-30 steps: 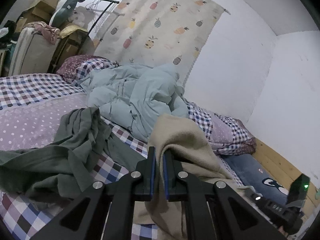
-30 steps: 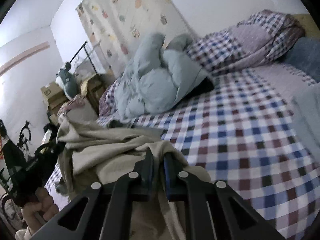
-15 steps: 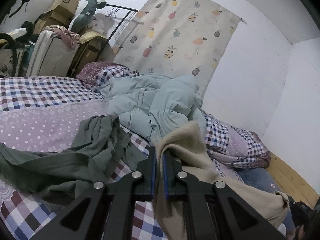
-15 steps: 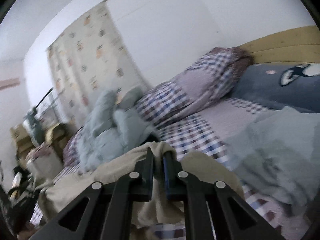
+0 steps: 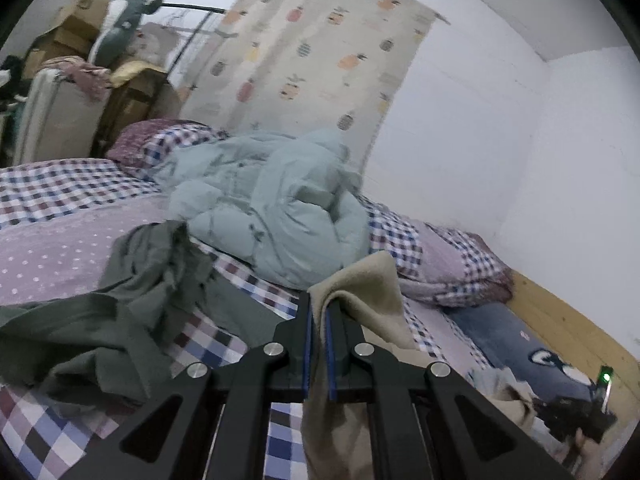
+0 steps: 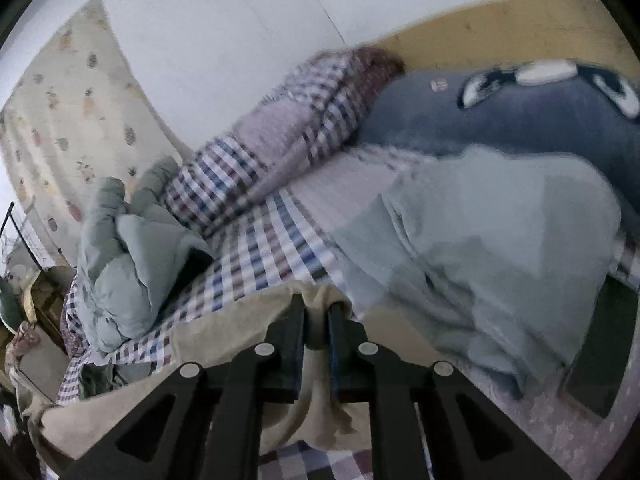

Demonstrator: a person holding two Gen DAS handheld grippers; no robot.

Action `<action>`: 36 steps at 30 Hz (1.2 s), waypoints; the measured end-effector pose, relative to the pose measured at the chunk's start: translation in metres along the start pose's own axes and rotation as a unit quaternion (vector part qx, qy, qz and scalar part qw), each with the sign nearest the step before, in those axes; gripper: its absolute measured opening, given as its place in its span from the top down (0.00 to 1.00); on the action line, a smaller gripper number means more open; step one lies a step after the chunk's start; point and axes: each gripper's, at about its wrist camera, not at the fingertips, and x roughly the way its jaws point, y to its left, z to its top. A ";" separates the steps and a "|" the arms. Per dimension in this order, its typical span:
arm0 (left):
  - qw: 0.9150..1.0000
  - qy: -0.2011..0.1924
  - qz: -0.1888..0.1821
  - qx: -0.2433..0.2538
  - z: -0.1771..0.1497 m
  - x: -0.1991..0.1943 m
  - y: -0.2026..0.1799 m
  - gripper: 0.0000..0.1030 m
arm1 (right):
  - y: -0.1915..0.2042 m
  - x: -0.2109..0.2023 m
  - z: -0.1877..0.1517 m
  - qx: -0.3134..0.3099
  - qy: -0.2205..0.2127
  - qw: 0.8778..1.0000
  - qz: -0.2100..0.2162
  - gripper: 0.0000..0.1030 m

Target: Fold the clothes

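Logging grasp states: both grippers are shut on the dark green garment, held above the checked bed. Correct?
Not quite. Both the left gripper and right gripper are shut on the beige garment. The dark green garment lies loose on the bed, per the left wrist view.

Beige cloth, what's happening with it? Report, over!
Left gripper shut on beige cloth. Right gripper shut on it too. Cloth stretched between them above the checked bedsheet. Dark green garment and pale blue garment lie alongside.

Right view blurred; beige garment (image 6: 224, 332) cut off below; curtain (image 5: 320, 64) soft.
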 end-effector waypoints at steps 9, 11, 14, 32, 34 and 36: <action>1.000 0.013 -0.009 0.024 -0.005 -0.004 -0.010 0.95 | -0.012 0.002 0.000 0.025 0.013 0.999 -0.026 0.73; 1.000 0.014 -0.010 0.019 -0.003 -0.006 -0.007 0.95 | -0.011 0.001 0.000 0.029 0.013 0.999 -0.028 0.72; 1.000 0.018 -0.018 0.009 -0.002 -0.007 -0.001 0.95 | -0.009 0.000 0.000 0.031 0.022 0.999 -0.028 0.70; 0.996 0.063 -0.038 0.055 -0.018 0.000 -0.018 0.95 | 0.086 -0.011 -0.034 -0.283 0.138 0.948 0.051 0.30; 0.996 0.065 -0.028 0.055 -0.018 0.002 -0.016 0.95 | 0.093 -0.013 -0.039 -0.309 0.141 0.940 0.039 0.30; 0.996 0.066 -0.015 0.052 -0.018 0.004 -0.012 0.95 | 0.098 -0.014 -0.046 -0.338 0.144 0.930 0.015 0.30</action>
